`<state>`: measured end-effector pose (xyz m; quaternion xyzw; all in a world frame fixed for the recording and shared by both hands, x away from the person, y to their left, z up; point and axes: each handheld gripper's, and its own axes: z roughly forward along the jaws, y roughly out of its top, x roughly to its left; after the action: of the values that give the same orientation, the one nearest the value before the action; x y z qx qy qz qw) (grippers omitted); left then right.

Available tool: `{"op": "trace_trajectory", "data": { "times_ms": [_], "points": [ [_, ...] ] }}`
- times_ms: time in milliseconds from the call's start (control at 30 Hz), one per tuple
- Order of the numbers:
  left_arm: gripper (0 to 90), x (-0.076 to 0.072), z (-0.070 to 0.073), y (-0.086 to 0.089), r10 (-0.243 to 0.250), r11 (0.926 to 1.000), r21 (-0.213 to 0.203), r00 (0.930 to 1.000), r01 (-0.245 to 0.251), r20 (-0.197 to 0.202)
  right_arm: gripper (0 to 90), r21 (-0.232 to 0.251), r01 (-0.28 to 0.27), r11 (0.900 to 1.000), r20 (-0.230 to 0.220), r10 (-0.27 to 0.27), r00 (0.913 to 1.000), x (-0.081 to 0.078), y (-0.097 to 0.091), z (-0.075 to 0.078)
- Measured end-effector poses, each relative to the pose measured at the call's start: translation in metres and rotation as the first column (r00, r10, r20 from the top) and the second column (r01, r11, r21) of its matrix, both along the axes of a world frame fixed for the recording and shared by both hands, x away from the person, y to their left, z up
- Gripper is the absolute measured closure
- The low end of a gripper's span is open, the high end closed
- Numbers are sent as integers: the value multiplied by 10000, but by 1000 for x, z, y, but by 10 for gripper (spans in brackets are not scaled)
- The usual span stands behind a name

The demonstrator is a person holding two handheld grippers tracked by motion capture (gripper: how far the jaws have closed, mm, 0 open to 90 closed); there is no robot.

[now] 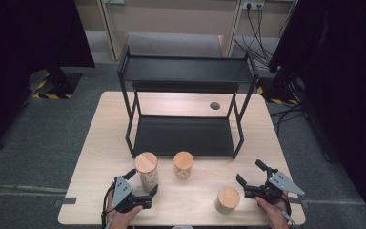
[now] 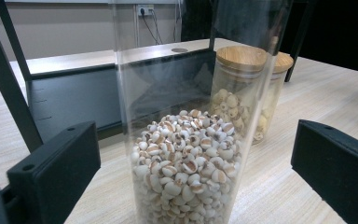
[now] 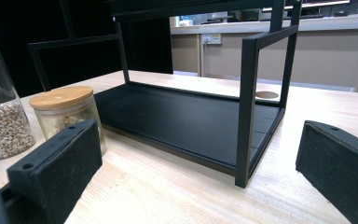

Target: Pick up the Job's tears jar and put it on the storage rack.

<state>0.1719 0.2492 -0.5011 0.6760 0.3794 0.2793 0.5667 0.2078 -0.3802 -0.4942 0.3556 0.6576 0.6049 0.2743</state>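
Note:
A tall glass jar (image 1: 147, 171) with a wooden lid, partly filled with pale grains (image 2: 186, 172), stands near the table's front left. My left gripper (image 1: 142, 182) is open around it. In the left gripper view (image 2: 196, 172) both black jaws stand apart from the glass. A medium jar (image 1: 183, 164) with a wooden lid stands just behind it (image 2: 279, 93). A short jar (image 1: 227, 199) sits at the front right. My right gripper (image 1: 250, 172) is open to the right of the short jar, with nothing between its jaws (image 3: 198, 168).
A black two-tier metal shelf (image 1: 186, 136) stands in the middle of the wooden table (image 1: 100, 157); its lower tray (image 3: 182, 121) lies ahead of my right gripper, with a corner post (image 3: 247, 112) close by. A round cable hole (image 1: 215, 105) is behind it.

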Motion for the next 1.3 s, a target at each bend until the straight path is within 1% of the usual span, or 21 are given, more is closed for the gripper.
{"op": "trace_trajectory", "data": {
  "times_ms": [433, 533, 733, 1000, 1100, 1300],
  "points": [
    [7, 0, 0, -1, -8, 10000, 7, 10000, 8, 0, 3, 22, -69, 10000, -43, 69, 10000, 1, 0, 0],
    [8, 1, 0, -2, 58, 10000, -17, 10000, -58, -69, 3, 74, -57, 10000, -58, 57, 10000, 2, 0, -1],
    [10, 1, 0, -2, 135, 9999, -66, 9999, -135, -55, 3, 71, -7, 10000, -100, 7, 9999, 3, 0, -1],
    [12, 2, 0, -6, 231, 9997, -45, 9997, -230, 32, 3, 105, -68, 9999, -127, 69, 9999, 3, 0, -1],
    [14, 3, 0, -7, 252, 9997, -37, 9997, -252, 75, 3, 190, -52, 9998, -215, 56, 9998, 4, 0, -2],
    [18, 2, 3, -9, 466, 9989, -42, 9989, -466, 99, 3, 261, 7, 9997, -238, -1, 9997, 3, -1, -2]
  ]
}}
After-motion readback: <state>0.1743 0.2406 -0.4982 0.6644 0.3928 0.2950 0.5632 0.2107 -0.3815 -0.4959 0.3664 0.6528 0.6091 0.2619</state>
